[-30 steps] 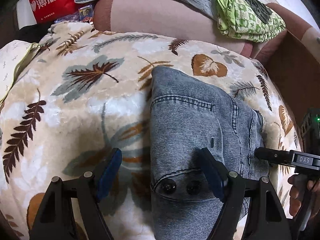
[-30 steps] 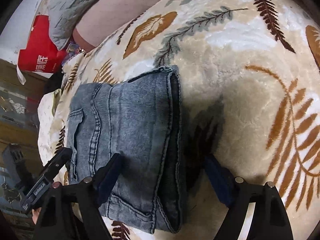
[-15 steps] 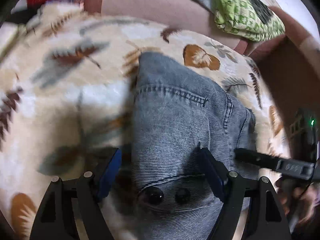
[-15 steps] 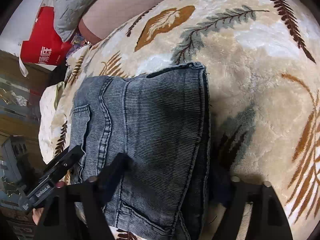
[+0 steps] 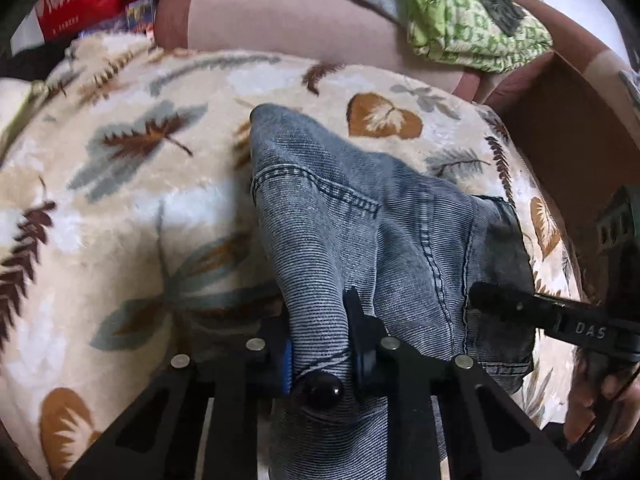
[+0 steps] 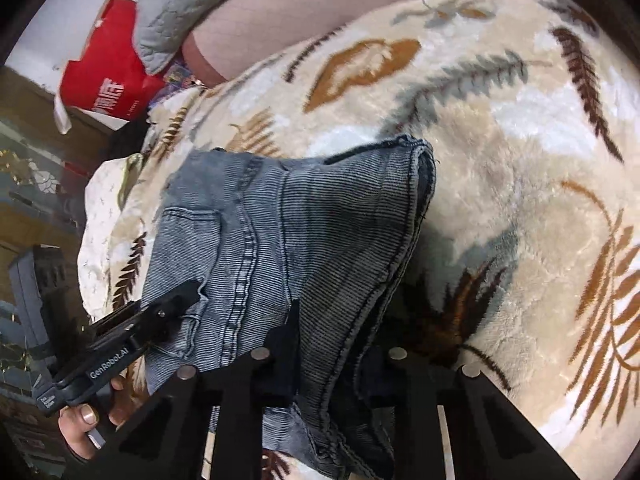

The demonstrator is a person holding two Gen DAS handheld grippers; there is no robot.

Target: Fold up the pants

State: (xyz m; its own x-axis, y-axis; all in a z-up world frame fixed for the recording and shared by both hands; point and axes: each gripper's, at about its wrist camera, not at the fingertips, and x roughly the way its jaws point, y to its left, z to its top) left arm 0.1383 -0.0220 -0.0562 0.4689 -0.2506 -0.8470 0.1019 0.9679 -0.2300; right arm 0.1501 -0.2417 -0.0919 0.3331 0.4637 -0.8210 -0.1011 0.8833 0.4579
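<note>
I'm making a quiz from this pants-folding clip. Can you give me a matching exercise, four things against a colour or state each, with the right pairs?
Things:
1. jeans
2. blanket
3. bag
4. left gripper

Colour or state:
A. red with white lettering
B. cream with a leaf pattern
C. shut on a bunched fold of cloth
D. faded blue-grey denim

Pairs: 1-D, 2-B, 3-A, 4-C

Right gripper (image 6: 330, 354) clamped on pants (image 6: 280, 240)
</note>
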